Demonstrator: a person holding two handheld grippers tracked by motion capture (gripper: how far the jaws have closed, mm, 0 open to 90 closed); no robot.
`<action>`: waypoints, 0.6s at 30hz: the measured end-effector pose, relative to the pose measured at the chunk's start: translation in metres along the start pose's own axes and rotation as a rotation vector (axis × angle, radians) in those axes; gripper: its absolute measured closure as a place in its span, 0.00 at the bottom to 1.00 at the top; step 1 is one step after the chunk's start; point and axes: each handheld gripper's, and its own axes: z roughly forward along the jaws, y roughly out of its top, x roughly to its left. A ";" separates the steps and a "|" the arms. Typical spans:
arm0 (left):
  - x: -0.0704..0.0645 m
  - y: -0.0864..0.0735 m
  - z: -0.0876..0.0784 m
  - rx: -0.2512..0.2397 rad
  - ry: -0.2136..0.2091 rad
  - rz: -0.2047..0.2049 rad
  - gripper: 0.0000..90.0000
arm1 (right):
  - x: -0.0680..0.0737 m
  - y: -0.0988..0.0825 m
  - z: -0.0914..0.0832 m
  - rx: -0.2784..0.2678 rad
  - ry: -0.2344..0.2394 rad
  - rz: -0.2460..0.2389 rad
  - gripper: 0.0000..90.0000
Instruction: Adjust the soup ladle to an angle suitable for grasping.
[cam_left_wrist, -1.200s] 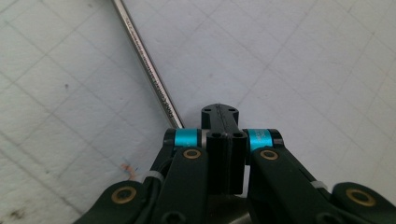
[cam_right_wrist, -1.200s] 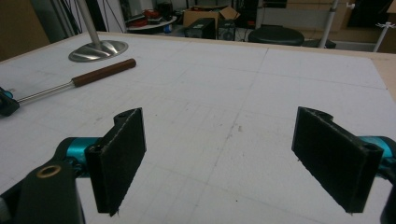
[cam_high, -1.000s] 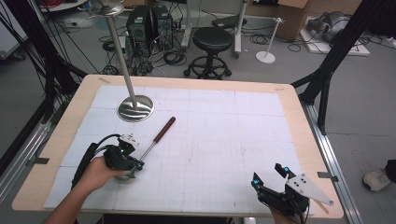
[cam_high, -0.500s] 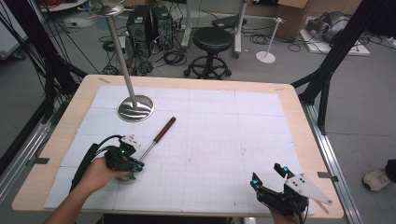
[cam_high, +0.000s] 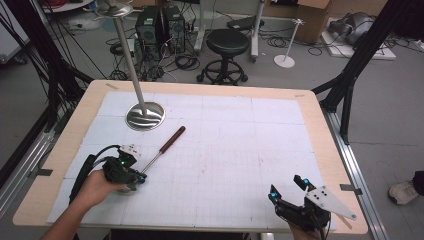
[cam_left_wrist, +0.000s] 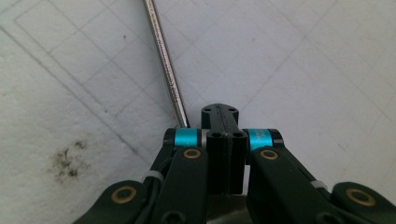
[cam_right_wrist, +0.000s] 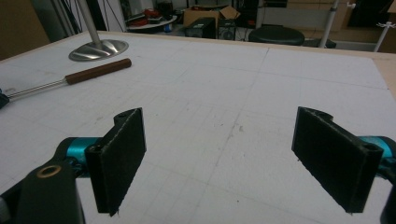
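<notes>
Looking down from the high view, I see my left tool (cam_high: 131, 176) at about eight o'clock on the surface (cam_high: 225, 150), pressed low over one end of a long rod with a brown handle (cam_high: 172, 139). The rod runs from under that tool up toward one o'clock, its handle end lying free on the white gridded sheet just short of the round metal base (cam_high: 145, 116) of a stand at ten o'clock. What sits at the rod's near end I cannot make out: the tool body and my hand (cam_high: 95, 187) cover it.

From the left gripper view the two jaws of the left tool (cam_left_wrist: 223, 140) stand together, pads meeting, with the thin steel shaft (cam_left_wrist: 166, 60) passing just beside them at their eleven o'clock and vanishing behind the left jaw. Whether the shaft is pinched or merely lies alongside, I cannot tell; nothing shows between the pads. A dark smudge (cam_left_wrist: 67, 156) marks the sheet at nine o'clock.

My right tool (cam_high: 290, 192) rests at five o'clock on the surface, well apart from the rod, partly cut off by the bottom edge. In the right gripper view its jaws (cam_right_wrist: 219, 158) stand wide apart with bare sheet between them; the handle (cam_right_wrist: 98, 71) lies far off at ten o'clock, and the shaft's far end is cut off by the frame edge.
</notes>
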 end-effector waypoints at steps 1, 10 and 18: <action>0.001 -0.001 -0.001 -0.003 -0.001 -0.002 1.00 | 0.000 0.000 0.000 0.001 0.000 0.001 0.18; 0.005 -0.011 -0.007 0.000 -0.003 -0.029 1.00 | 0.000 0.000 0.000 0.002 -0.002 0.000 0.18; 0.007 -0.018 -0.014 -0.016 0.007 -0.024 1.00 | 0.001 0.000 0.001 -0.001 -0.001 -0.004 0.18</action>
